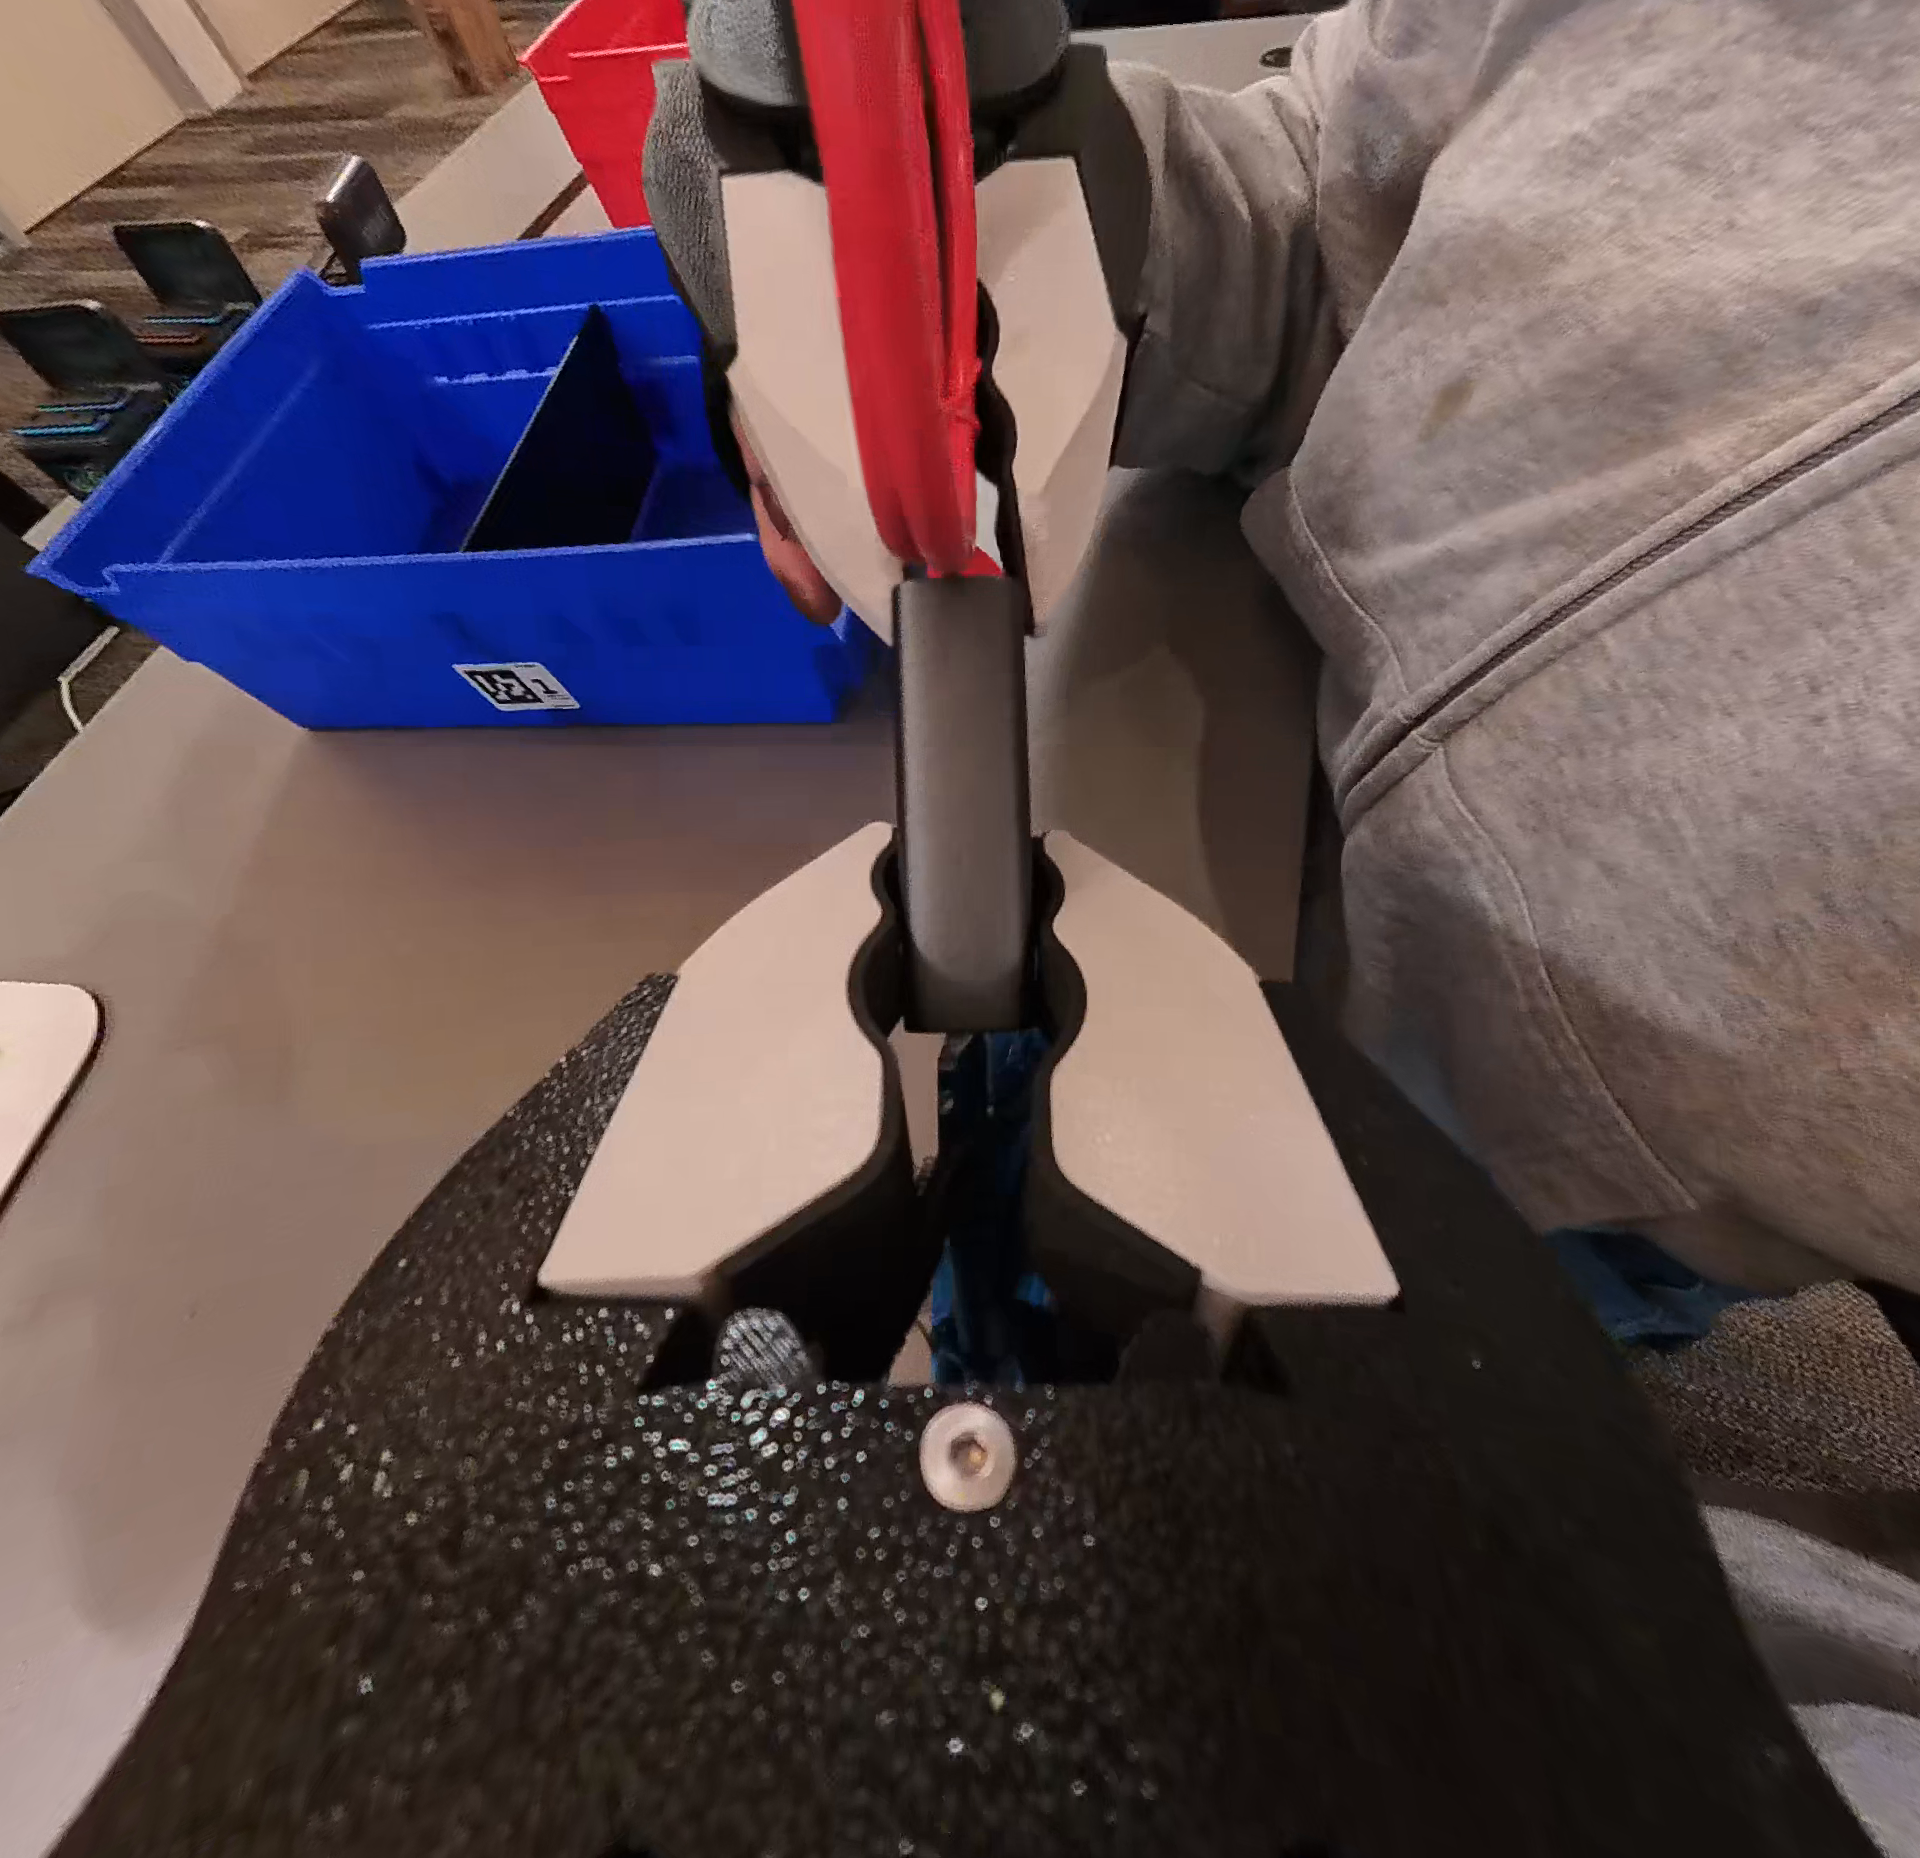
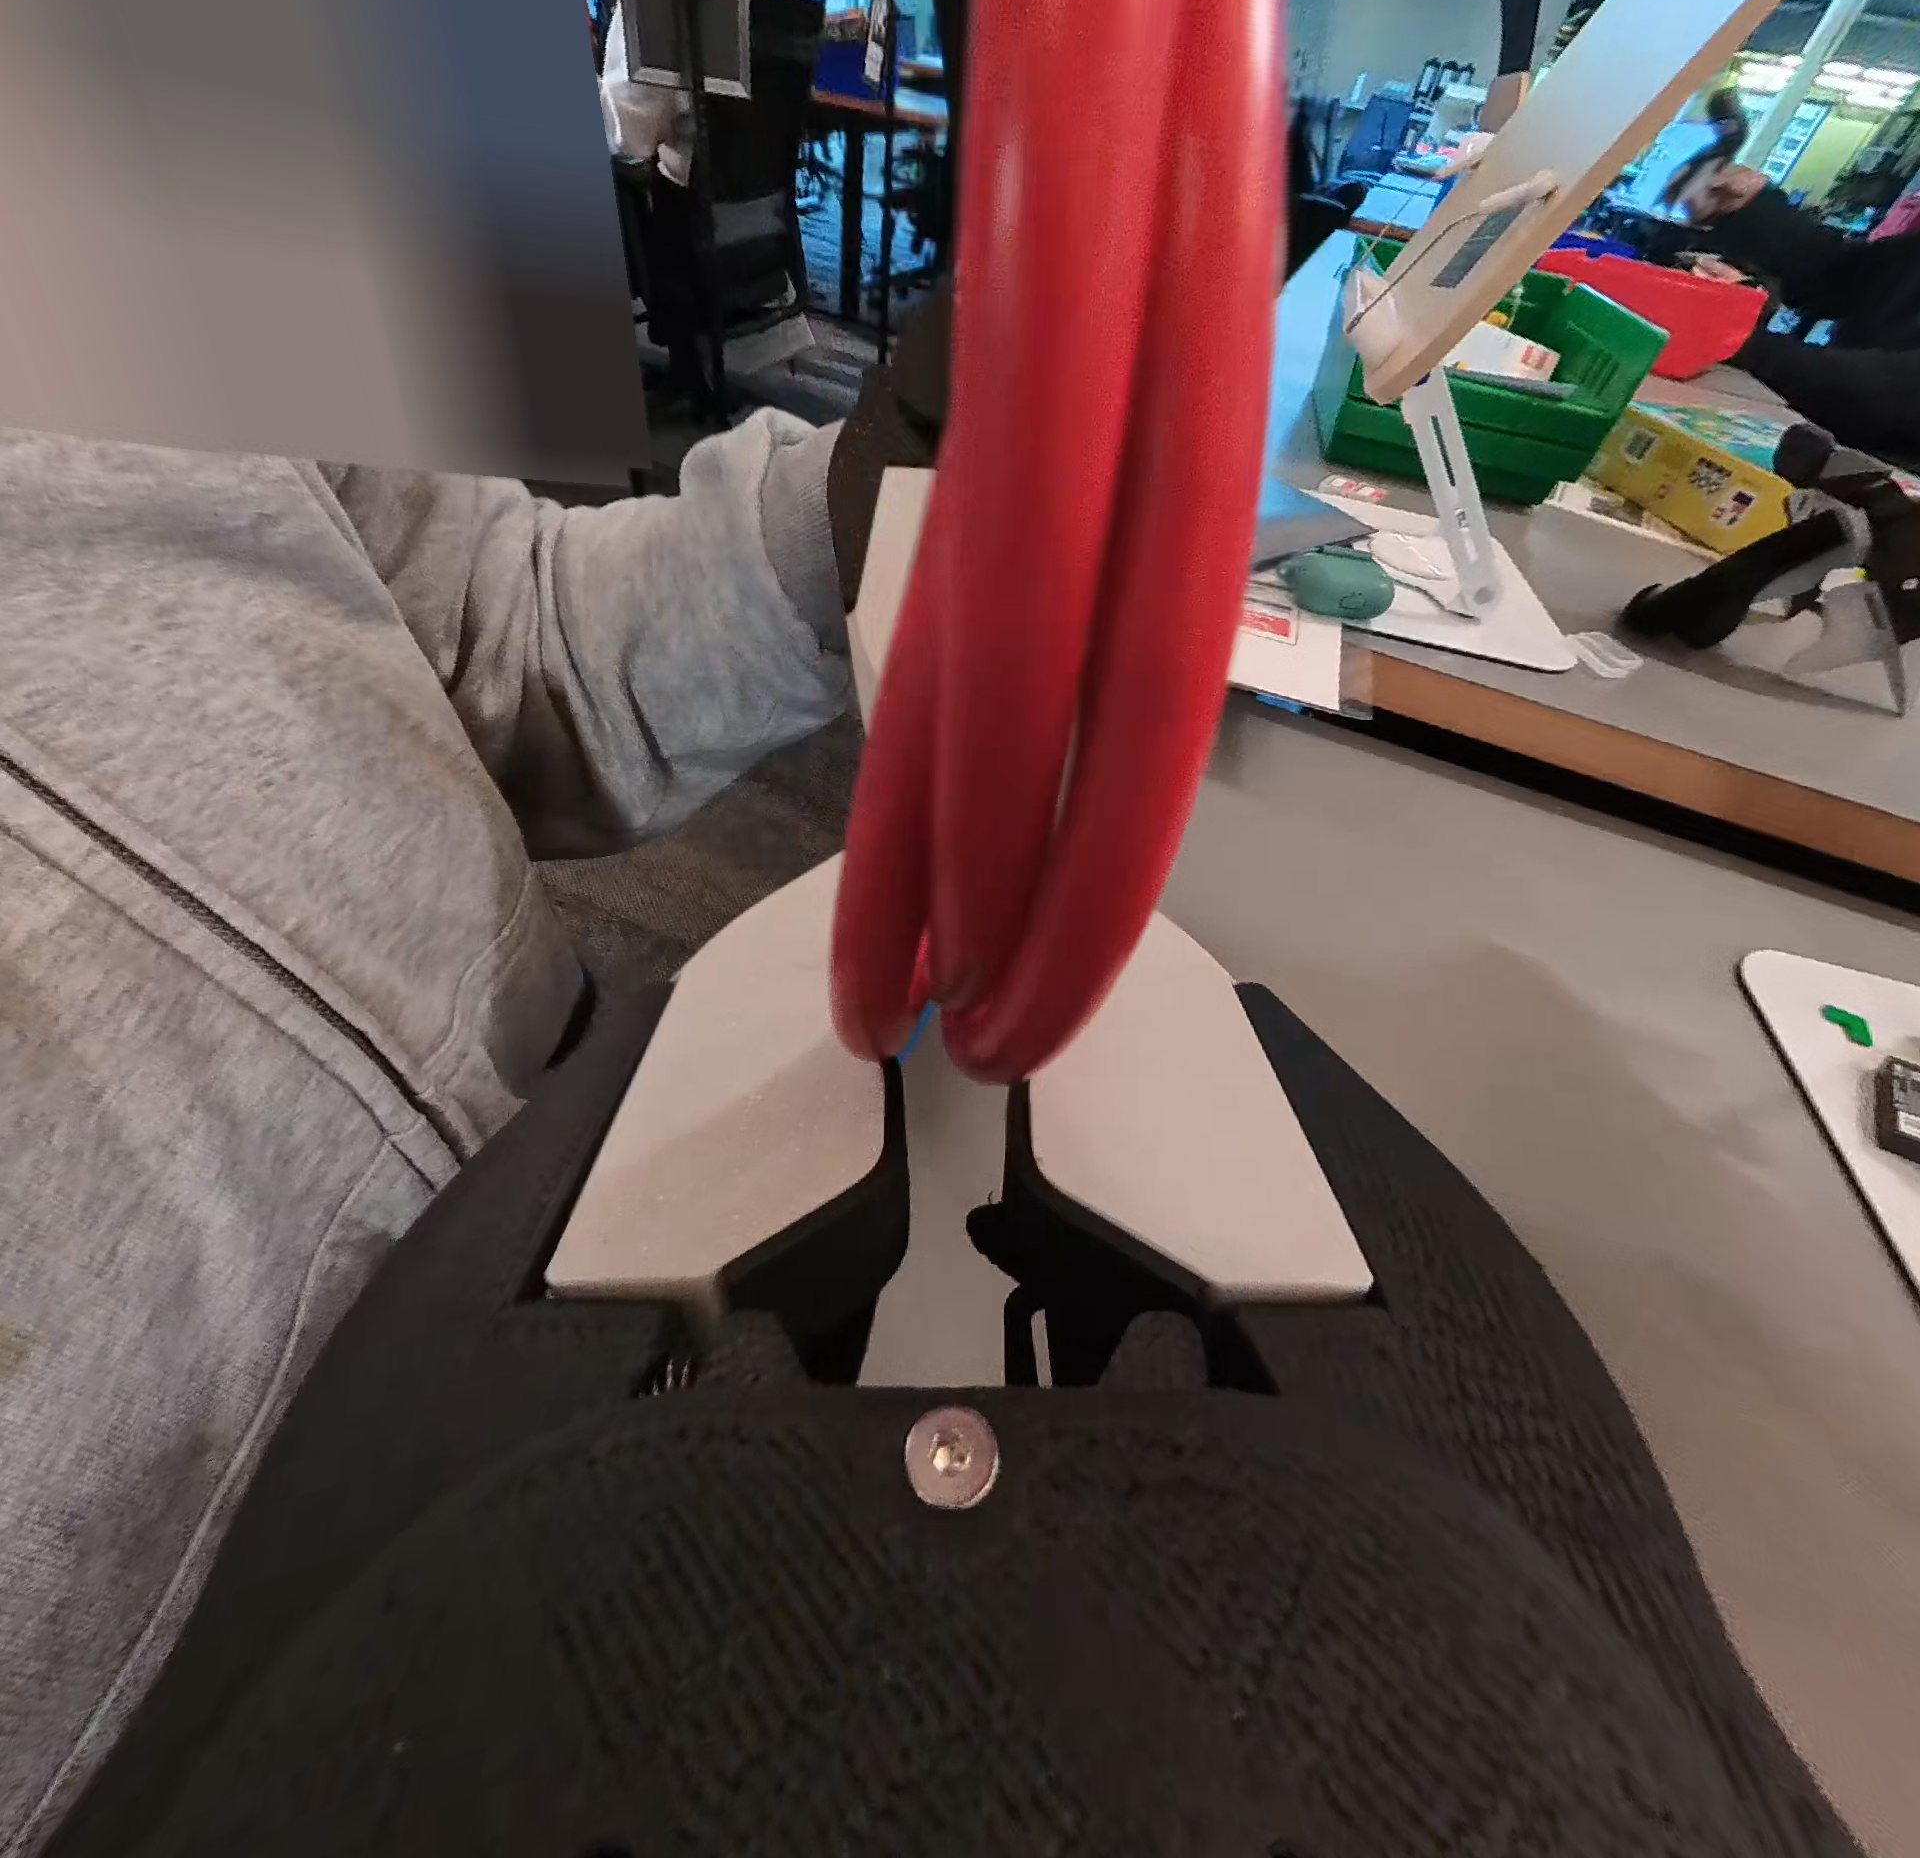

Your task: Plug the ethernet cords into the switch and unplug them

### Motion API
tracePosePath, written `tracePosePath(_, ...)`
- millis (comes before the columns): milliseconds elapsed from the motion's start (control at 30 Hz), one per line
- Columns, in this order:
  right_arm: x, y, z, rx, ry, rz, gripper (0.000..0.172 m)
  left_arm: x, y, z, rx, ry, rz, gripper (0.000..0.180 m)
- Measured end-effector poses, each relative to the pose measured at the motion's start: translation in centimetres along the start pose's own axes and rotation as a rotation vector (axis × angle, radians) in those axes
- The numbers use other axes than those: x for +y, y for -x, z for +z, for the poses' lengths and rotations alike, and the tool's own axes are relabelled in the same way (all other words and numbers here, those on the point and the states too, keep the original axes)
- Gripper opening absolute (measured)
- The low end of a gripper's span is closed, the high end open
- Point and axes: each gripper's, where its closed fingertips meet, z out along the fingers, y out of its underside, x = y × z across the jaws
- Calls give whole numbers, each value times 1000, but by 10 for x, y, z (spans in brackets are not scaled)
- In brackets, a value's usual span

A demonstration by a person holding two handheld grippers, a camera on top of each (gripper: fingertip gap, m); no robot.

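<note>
Left wrist view: left tool (image 1: pixel 964 935) clamps the black switch (image 1: pixel 961 769) upright, facing right tool (image 1: pixel 961 520) gripping red cords (image 1: pixel 914 250).

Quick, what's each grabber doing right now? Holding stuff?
Left gripper: closed on a dark grey switch.
Right gripper: closed on looped red cords.

1. the left wrist view sits just behind its own fingers (image 1: pixel 790 1060), looking across the grey table (image 1: pixel 312 925) toward the blue bin (image 1: pixel 416 582), very near the black switch (image 1: pixel 961 821).
2. the right wrist view faces the opposite way, away from the blue bin, toward a cluttered desk (image 2: pixel 1662 707).
3. both views share the red cords (image 1: pixel 904 250) (image 2: pixel 1081 458), the grey sweatshirt (image 1: pixel 1610 561) (image 2: pixel 208 769) and the opposite gripper.
</note>
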Motion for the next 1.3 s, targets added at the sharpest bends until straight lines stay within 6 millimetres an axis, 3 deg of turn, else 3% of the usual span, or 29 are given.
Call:
tracePosePath(233,6,1,2,64,-35,74,12,5,0,7,3,39,-4,21)
tracePosePath(400,6,-8,-1,198,-84,102,12,3,20,12,-177,37,-17,36)
tracePosePath(500,6,-8,-1,202,-78,38,12,-4,21,20,-255,28,92,49)
tracePosePath(733,9,4,-3,211,21,-232,12,-4,12,27,-253,107,244,26)
tracePosePath(1033,14,11,-1,251,112,-562,12,-2,10,28,-330,156,469,22)
tracePosePath(1300,8,38,-8,112,70,-563,12,-13,-15,31,-392,182,627,22)
